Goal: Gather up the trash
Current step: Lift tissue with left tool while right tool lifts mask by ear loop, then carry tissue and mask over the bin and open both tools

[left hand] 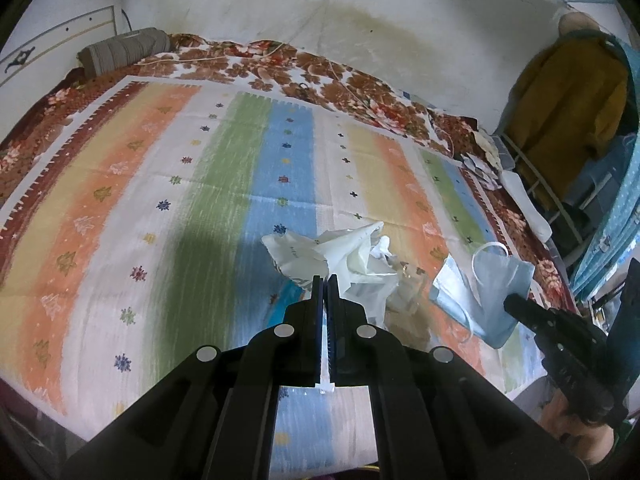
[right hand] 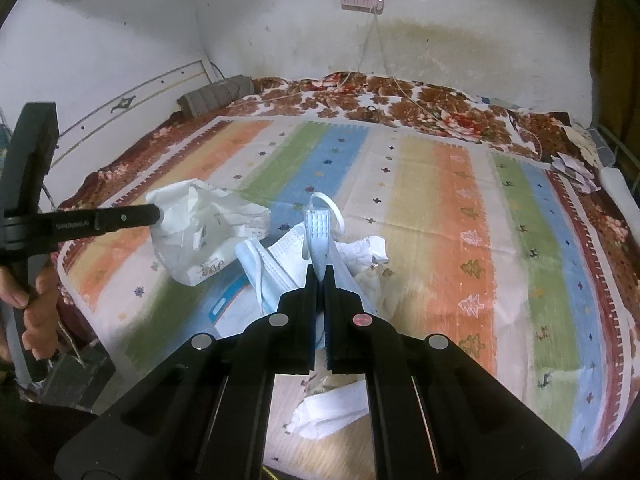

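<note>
My left gripper (left hand: 325, 278) is shut on the edge of a white plastic bag (left hand: 320, 256), held open above the striped bed cover; the bag also shows in the right wrist view (right hand: 192, 232), with the left gripper (right hand: 158, 213) at its rim. My right gripper (right hand: 319, 270) is shut on a light blue face mask (right hand: 318, 236) with a white ear loop, lifted just right of the bag; it also shows in the left wrist view (left hand: 492, 292), with the right gripper (left hand: 510, 302) on it. More masks (right hand: 268, 272) and crumpled white paper (right hand: 372, 250) lie beneath.
The striped cover (left hand: 160, 200) lies over a floral blanket (left hand: 340, 80) on a bed against a white wall. A crumpled tissue (right hand: 328, 408) lies near the front edge. Papers (right hand: 572, 168) sit at the far right. A grey roll (left hand: 124, 50) lies at the headboard.
</note>
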The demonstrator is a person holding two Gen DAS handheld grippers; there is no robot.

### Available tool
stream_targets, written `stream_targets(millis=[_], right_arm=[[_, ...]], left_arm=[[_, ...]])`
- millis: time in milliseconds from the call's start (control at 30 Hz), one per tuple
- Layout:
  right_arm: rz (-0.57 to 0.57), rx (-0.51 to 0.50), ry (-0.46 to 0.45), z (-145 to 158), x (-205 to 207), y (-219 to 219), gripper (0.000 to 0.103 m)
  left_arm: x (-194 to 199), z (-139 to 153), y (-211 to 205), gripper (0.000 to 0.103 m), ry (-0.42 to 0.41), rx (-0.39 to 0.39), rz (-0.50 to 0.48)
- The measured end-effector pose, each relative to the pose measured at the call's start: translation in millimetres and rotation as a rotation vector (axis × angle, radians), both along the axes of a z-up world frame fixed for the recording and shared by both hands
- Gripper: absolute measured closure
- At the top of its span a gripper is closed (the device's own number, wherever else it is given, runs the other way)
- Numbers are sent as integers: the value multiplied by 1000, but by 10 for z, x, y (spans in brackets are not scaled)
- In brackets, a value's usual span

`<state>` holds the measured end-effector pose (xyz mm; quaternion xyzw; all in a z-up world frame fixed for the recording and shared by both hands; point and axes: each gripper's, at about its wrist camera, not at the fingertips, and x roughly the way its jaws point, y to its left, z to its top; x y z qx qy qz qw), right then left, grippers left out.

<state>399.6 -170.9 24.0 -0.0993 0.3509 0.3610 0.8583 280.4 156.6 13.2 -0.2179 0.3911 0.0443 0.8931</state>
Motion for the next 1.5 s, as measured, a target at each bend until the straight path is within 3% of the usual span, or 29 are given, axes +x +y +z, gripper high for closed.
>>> stream_targets(millis=[133,300,633,967,1333,1500], right_arm=[[6,39,20,76,-98,-89,101],[-3,15,11,122,-211,-153,101],[33,47,-18,291,-615,-327,101],[36,98,-21,437,-984,-610,101],[23,68,24,243,-1411,-876,101],[24,22,70,31,-1603,-928,101]], left_arm=[[-134,117,-98,102,-3,0,-32],[-350,224,-194,102,-12,8,-54],[-675,334,-260,102,0,-37,-50],[-1073,413,-420,102,-9,-7,-42],[-1635,347,-661,102,-16,13,-50],[-1850,204,-778,102,18,31,-47]])
